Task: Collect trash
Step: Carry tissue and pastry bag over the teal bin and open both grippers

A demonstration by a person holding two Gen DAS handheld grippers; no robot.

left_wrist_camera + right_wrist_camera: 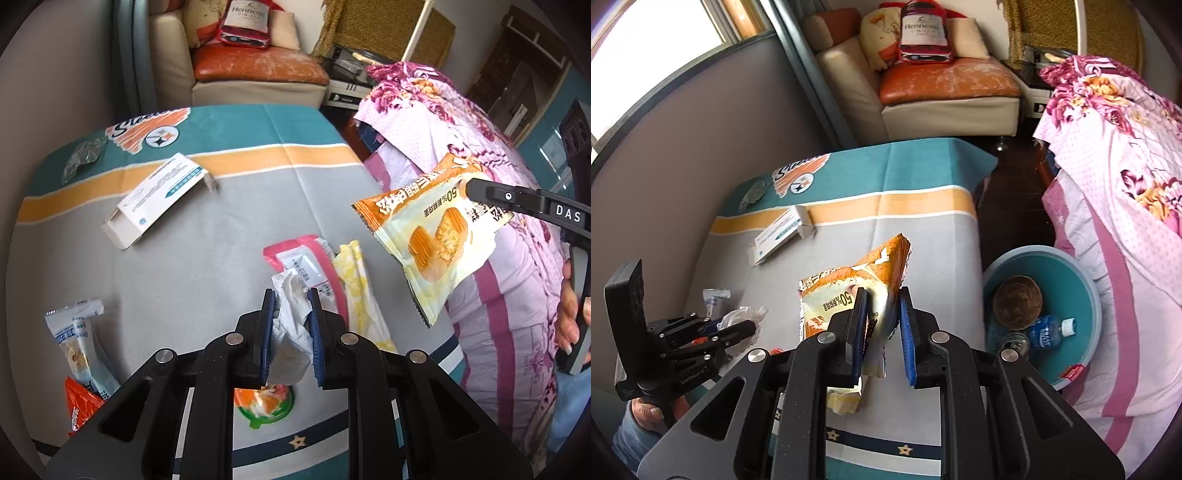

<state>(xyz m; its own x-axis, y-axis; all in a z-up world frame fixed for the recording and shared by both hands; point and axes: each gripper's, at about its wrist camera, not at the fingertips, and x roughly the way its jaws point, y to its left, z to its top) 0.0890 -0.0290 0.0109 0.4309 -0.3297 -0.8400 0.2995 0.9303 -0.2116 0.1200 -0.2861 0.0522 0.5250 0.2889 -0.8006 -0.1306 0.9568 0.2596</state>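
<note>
My left gripper [291,299] is shut on a crumpled white tissue [291,325], held just above the table [221,240]. To the right and higher, my right gripper [467,186] is shut on an orange and pale yellow snack wrapper [432,236] that hangs in the air. In the right wrist view the same wrapper [857,280] sits pinched between the blue pads of the right gripper [883,295]. At the lower left there, the left gripper [735,325] holds the tissue [742,314]. A teal basin [1071,273] stands on the floor right of the table.
A white carton [162,195], pink sachet [295,258], yellow wrapper [360,295], blue-white wrapper [79,332], orange packet [79,402] and clear plastic [81,158] lie on the cloth. The basin holds a bottle [1049,330] and a brown bowl [1017,302]. A floral quilt [1126,221] is on the right.
</note>
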